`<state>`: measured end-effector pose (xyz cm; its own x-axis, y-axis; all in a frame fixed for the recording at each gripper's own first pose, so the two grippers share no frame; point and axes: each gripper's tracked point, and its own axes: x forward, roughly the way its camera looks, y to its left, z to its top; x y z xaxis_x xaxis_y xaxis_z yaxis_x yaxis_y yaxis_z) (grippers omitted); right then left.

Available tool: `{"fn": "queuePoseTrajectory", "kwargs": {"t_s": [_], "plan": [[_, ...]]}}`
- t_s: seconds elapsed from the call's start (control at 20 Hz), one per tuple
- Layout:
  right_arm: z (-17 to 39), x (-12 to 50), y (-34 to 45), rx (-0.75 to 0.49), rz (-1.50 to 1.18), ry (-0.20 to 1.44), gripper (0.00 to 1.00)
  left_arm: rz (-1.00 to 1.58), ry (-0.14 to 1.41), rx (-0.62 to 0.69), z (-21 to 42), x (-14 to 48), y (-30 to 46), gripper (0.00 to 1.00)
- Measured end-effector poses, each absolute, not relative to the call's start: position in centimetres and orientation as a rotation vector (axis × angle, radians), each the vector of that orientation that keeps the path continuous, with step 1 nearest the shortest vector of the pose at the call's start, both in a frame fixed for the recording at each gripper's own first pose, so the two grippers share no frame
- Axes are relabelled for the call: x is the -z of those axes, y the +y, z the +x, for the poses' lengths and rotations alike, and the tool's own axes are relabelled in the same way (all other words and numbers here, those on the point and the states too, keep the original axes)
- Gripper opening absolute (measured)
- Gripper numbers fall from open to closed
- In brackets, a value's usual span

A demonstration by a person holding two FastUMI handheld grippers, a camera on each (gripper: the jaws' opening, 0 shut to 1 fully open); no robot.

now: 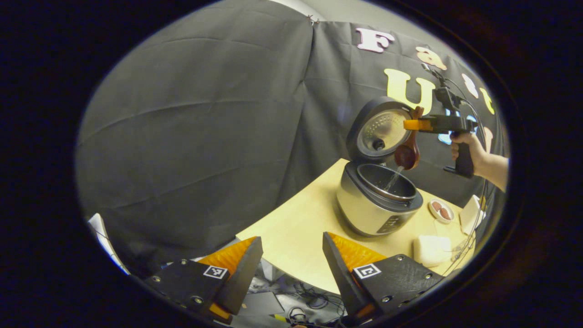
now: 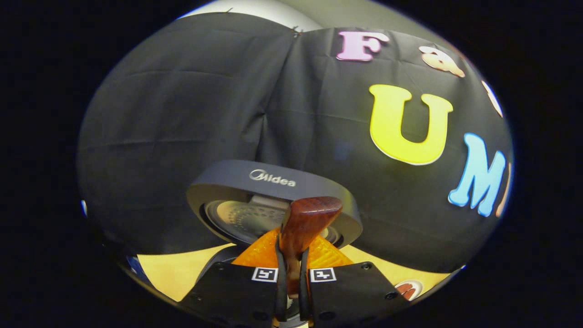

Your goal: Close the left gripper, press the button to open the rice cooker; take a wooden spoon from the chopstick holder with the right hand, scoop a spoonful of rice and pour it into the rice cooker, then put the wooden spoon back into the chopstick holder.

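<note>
The rice cooker (image 1: 375,207) stands on the yellow table (image 1: 300,237) with its lid (image 1: 380,130) swung up. Above the pot, a hand holds my right gripper (image 1: 412,124), shut on the wooden spoon (image 1: 407,152), whose bowl hangs down. A thin stream of rice (image 1: 393,178) falls from the spoon into the pot. In the right gripper view the spoon handle (image 2: 303,228) is clamped between the fingers, with the raised lid (image 2: 273,191) just behind it. My left gripper (image 1: 291,255) hangs open over the table's near edge, nothing between its fingers.
A small dish (image 1: 441,211) with reddish pieces lies right of the cooker. Two white blocks (image 1: 430,249) sit near the table's right side. Cables and clutter (image 1: 309,305) lie on the floor below the table edge. Black cloth backs the booth.
</note>
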<state>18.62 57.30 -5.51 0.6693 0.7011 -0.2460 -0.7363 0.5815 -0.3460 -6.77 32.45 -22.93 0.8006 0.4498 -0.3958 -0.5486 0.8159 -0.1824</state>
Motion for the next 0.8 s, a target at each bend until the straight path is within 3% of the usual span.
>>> {"fn": "queuePoseTrajectory", "kwargs": {"t_s": [0.15,0.4,0.8], "plan": [[17.6,7.0,57.9,-0.883,-0.56,0.032,0.08,-0.304,0.333,-0.525,-6.6,22.2,31.8,0.84],[15.2,7.2,57.9,-0.923,-0.67,-0.075,0.12,-0.244,0.345,-0.485,-5.9,21.6,31.4,0.84],[11.7,-0.6,50.6,-0.899,-0.548,-0.234,0.08,-0.229,0.354,-0.424,-2.0,19.2,27.2,0.84]]}}
